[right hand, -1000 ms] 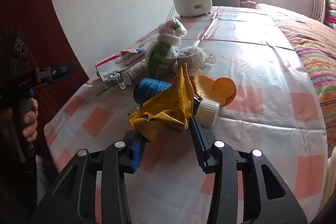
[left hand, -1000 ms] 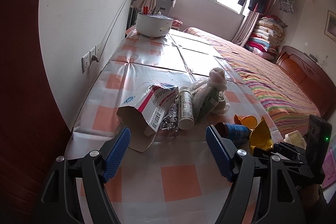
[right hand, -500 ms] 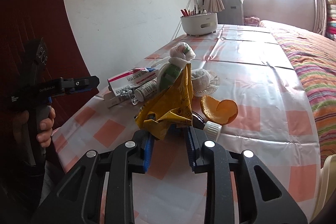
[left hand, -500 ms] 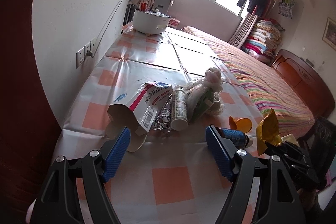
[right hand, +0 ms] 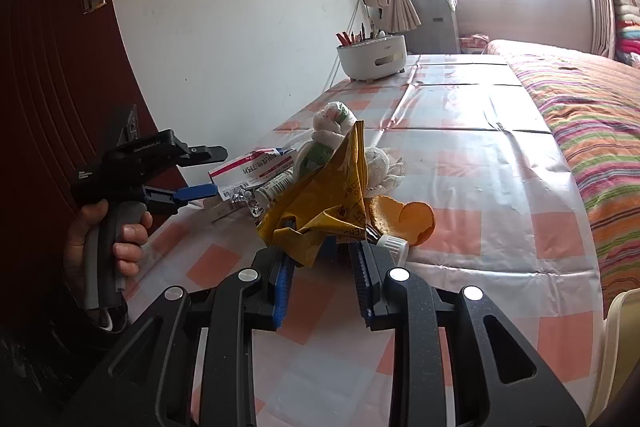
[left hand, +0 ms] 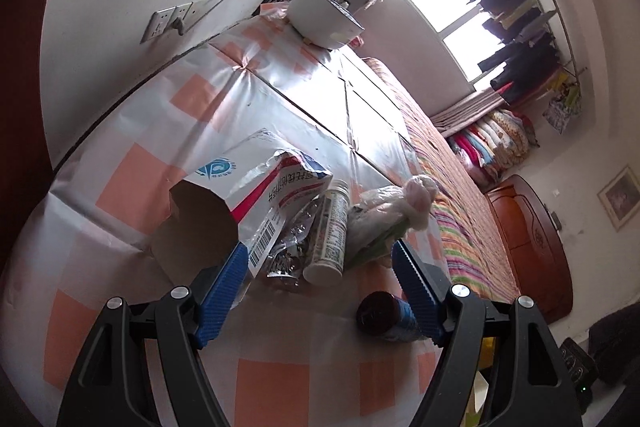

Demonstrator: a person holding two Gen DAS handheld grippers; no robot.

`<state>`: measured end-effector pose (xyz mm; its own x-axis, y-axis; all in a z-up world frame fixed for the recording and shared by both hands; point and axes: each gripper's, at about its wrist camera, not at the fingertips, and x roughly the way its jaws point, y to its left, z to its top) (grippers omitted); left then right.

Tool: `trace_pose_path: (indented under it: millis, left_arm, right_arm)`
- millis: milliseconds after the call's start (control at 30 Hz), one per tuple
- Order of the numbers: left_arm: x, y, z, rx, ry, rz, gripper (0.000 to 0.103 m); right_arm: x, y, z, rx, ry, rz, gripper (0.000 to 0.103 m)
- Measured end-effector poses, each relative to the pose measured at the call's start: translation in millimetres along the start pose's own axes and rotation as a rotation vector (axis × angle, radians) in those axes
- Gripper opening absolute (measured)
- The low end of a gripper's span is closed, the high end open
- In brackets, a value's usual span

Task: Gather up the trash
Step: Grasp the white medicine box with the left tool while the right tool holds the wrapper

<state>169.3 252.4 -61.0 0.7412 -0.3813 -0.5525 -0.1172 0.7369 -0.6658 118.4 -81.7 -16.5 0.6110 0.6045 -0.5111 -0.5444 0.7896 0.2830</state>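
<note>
A crumpled yellow wrapper (right hand: 320, 203) was held clamped in the right gripper (right hand: 322, 267), lifted above the checked tablecloth (right hand: 480, 187). The left gripper (left hand: 316, 267) was spread wide with nothing gripped, near a torn box (left hand: 256, 195) and white bottle (left hand: 330, 235). Farther back, a white holder (right hand: 372, 57) was seen.

Right gripper (right hand: 322, 277): jaws narrowed from loosely flanking the yellow wrapper (right hand: 324, 195) to clamped on its lower end. Wrapper raised off the checked tablecloth (right hand: 480, 155); a second ago it lay on the blue bottle (left hand: 390, 313), which is now uncovered on its side.

Left gripper (left hand: 320, 281): rolled, so its view is tilted, and moved closer to the torn white box (left hand: 244, 203) and white bottle (left hand: 330, 239). Its left pad overlaps the box's near edge.
</note>
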Motion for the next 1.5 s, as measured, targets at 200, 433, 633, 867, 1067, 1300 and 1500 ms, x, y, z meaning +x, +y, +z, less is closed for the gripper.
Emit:
trace_pose_path:
  millis: [200, 433, 633, 867, 1067, 1300, 1500]
  left_arm:
    - [1.5, 3.8, 3.9, -0.055, -0.012, -0.005, 0.072]
    - [-9.4, 20.8, 4.3, -0.139, -0.061, 0.024, 0.072]
    - [14.5, 23.1, 13.7, -0.170, -0.035, 0.014, 0.072]
    - [33.1, 18.5, 24.2, -0.133, -0.054, 0.093, 0.037]
    - [34.5, 13.2, 16.6, -0.094, -0.080, 0.129, 0.007]
    - [3.5, -19.8, 8.8, 0.011, -0.219, 0.153, 0.004]
    - [-17.1, -50.9, -2.6, 0.110, -0.301, 0.146, 0.004]
  right_arm:
    - [-10.6, -6.6, 1.4, 0.014, -0.019, 0.002, 0.026]
    - [-18.2, -15.1, 1.3, 0.045, -0.035, 0.012, 0.026]
    - [-18.2, -10.5, 4.3, 0.038, -0.048, 0.018, 0.026]
    - [-23.4, -13.8, 3.0, 0.044, -0.056, 0.006, 0.026]
    - [-33.2, -20.4, 3.0, 0.054, -0.076, -0.014, 0.026]
    - [-47.6, -30.2, 2.9, 0.063, -0.110, -0.044, 0.026]
    - [-63.4, -37.1, 1.7, 0.063, -0.141, -0.076, 0.026]
